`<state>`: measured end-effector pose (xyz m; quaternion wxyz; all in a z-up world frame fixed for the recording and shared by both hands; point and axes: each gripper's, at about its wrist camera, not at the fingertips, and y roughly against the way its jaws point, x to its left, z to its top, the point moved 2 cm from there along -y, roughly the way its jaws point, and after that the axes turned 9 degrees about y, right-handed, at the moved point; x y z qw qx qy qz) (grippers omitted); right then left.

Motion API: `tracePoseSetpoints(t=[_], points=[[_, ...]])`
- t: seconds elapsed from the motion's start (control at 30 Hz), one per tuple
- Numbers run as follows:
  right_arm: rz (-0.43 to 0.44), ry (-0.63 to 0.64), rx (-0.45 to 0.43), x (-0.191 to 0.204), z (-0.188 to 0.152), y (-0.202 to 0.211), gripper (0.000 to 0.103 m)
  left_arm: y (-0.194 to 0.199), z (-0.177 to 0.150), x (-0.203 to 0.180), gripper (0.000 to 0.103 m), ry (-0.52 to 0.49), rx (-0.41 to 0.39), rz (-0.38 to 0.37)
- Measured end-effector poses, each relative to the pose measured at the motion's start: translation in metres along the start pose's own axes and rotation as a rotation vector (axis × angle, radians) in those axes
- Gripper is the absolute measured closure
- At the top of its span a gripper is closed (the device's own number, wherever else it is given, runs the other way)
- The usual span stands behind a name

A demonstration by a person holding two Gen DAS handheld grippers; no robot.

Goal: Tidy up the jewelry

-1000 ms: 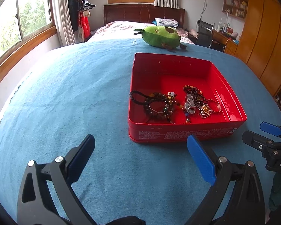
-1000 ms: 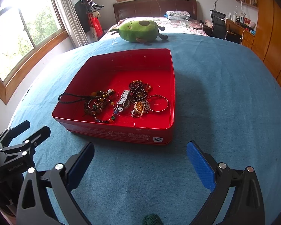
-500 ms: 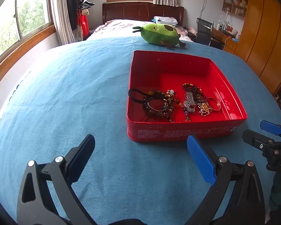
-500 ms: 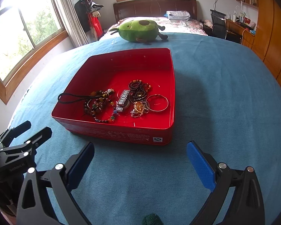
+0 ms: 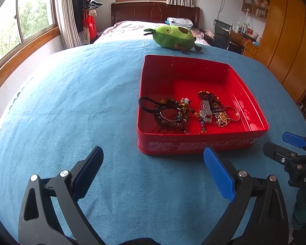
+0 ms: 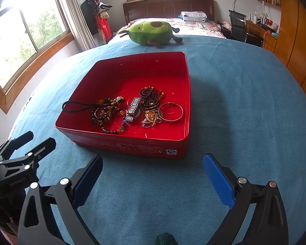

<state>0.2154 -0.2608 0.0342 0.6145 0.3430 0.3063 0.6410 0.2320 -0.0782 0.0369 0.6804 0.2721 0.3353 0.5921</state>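
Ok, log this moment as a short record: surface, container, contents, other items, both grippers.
surface: blue cloth
container: red tin, open, no lid in view
contents: black cord necklace, beaded bracelets, metal watch, gold bangle, all at the near end
other items: green avocado plush beyond the tin
left gripper: open, empty, short of the tin
right gripper: open, empty, short of the tin

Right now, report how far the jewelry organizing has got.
Done: the jewelry sits together in the red metal tin, including the black cord necklace, silver link watch and thin gold bangle, though tangled rather than sorted. In hand: nothing; the left hand-held gripper and right hand-held gripper hover open over the blue cloth. Left: separating the pieces, if wanted.
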Motion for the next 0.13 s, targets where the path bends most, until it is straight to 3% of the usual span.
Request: tracePoseSetpoints(t=[0.13], points=[[0.001, 0.0, 0.001, -0.0003, 0.0, -0.0007, 0.004, 0.0002, 0.0002, 0.0001, 0.005, -0.001, 0.001, 0.0]])
